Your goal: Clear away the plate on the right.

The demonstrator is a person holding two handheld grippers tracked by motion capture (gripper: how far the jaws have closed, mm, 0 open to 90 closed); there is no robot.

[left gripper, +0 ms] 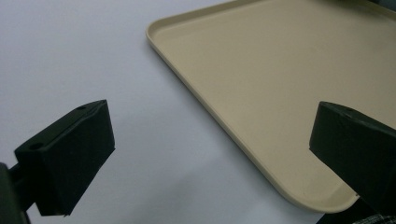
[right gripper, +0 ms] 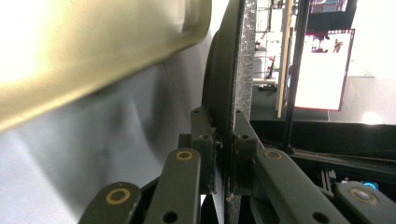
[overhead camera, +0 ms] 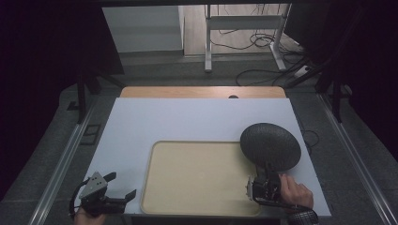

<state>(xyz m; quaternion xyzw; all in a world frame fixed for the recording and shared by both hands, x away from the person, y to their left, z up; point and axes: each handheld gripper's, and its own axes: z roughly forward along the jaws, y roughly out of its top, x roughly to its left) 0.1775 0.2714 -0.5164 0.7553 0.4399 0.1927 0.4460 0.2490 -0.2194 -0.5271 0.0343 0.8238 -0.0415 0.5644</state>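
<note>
Right tongs [overhead camera: 264, 180] clamped on the near rim of a dark textured disc [overhead camera: 271, 145], something like a round mat or plate, held by the right hand [overhead camera: 294, 192]. In the right gripper view the jaws pinch the thin edge of the disc [right gripper: 233, 88] from both faces, pads close together with the rim between them.

The disc sits tilted up off the white surface [overhead camera: 187, 117], just beside the far right corner of the beige tray [overhead camera: 148, 187], partly overlapping that corner as the high view shows it. We cannot tell whether its far edge touches the surface.

Left tongs [overhead camera: 115, 187] wide apart, nothing between them, low at the near left of the surface; the left gripper view shows the jaws straddling the tray's near corner [left gripper: 303, 198] without touching it.

Risks, as we judge them:
- The grip is on a narrow strip of rim only. The disc is wide, so its weight could lever it round in the pads and let it droop or slip out.
- Swinging it toward the tray, its low edge could catch the raised tray lip and shove the tray sideways.
- The left tongs hold nothing, so the tray is unbraced if it is nudged.
</note>
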